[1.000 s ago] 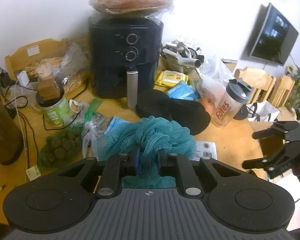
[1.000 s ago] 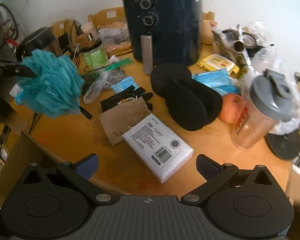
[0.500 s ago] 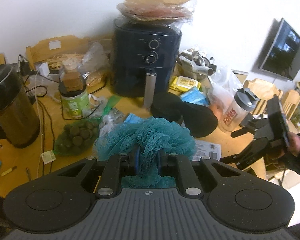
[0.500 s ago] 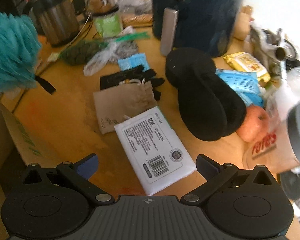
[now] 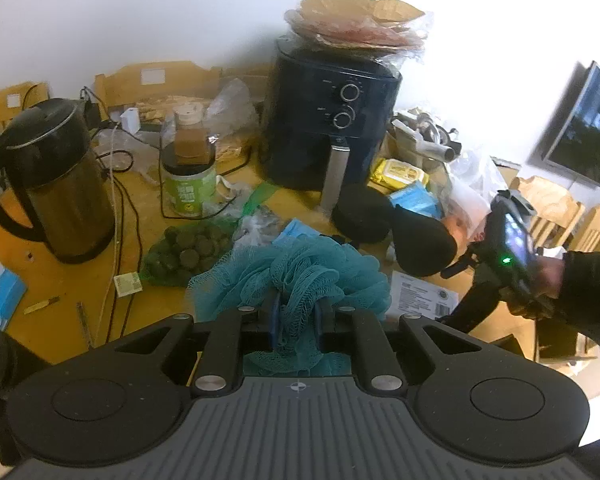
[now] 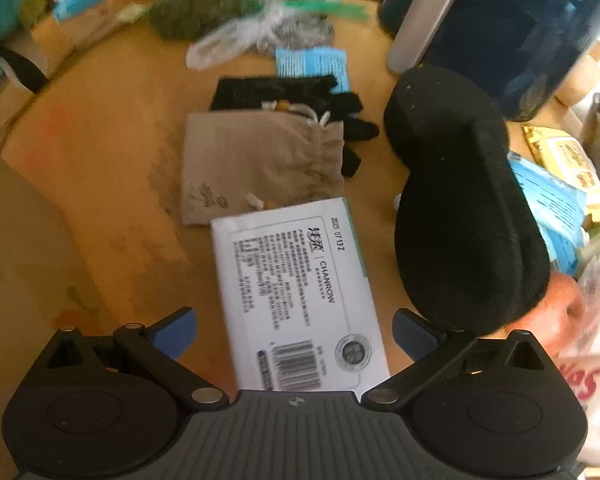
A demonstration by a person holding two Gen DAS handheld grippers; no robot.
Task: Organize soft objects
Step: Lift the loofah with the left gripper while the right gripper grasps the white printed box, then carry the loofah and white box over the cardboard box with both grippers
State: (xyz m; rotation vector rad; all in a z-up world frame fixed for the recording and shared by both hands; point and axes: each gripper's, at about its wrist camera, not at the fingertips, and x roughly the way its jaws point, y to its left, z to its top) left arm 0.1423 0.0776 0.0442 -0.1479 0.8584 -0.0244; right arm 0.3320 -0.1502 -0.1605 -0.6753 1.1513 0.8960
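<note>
Left gripper (image 5: 296, 322): my jaws are pinched on the teal loofah (image 5: 296, 276), which is held up off the counter (image 5: 80, 280) in front of the camera. The mesh bulges out above and to both sides of the fingers.

Right gripper (image 6: 294, 330): jaws spread wide, nothing between them. It hangs low over the white pack (image 6: 300, 280), which lies flat on the counter with its barcode end nearest me.

From the right wrist view: a beige pouch (image 6: 260, 164) lies just beyond the pack, its near edge tucked under the pack's far corner. Black gloves (image 6: 288, 96) lie behind the pouch, touching it. A black cushion (image 6: 460, 208) sits to the right of the pack, close beside it. An apple (image 6: 564, 312) shows at the cushion's near right edge. The picture is somewhat blurred.

From the left wrist view: kettle (image 5: 48, 184) at far left, air fryer (image 5: 332, 128) at the back, net of dark round things (image 5: 184, 256) just beyond the loofah. The right gripper (image 5: 496, 276) shows at right, over the counter's edge.
</note>
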